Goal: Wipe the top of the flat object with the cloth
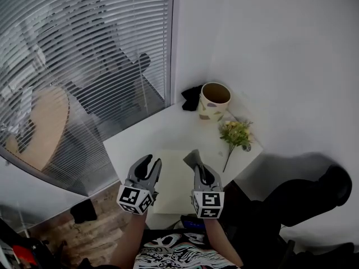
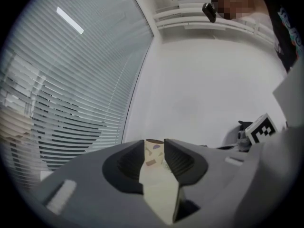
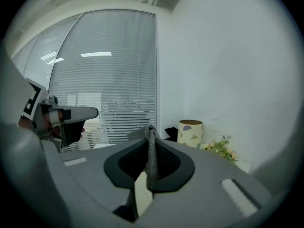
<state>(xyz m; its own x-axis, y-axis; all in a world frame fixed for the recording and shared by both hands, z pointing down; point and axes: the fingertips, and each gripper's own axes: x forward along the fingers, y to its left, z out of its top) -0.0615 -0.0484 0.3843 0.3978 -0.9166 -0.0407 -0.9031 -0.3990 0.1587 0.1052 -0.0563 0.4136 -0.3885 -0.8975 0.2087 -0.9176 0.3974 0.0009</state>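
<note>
Grey knitted cloth [image 3: 152,163] sits pinched tight in the right hand-held gripper [image 1: 198,170], a tuft poking up past the jaws, held above the pale cream flat board [image 1: 175,185] lying at the front edge of the white worktop [image 1: 148,136]. The left hand-held gripper [image 1: 151,163] hangs alongside, jaws slightly apart and empty. Wiping looks not yet begun. Next, I'd say, the cloth must tip down onto the board's top and sweep across.
</note>
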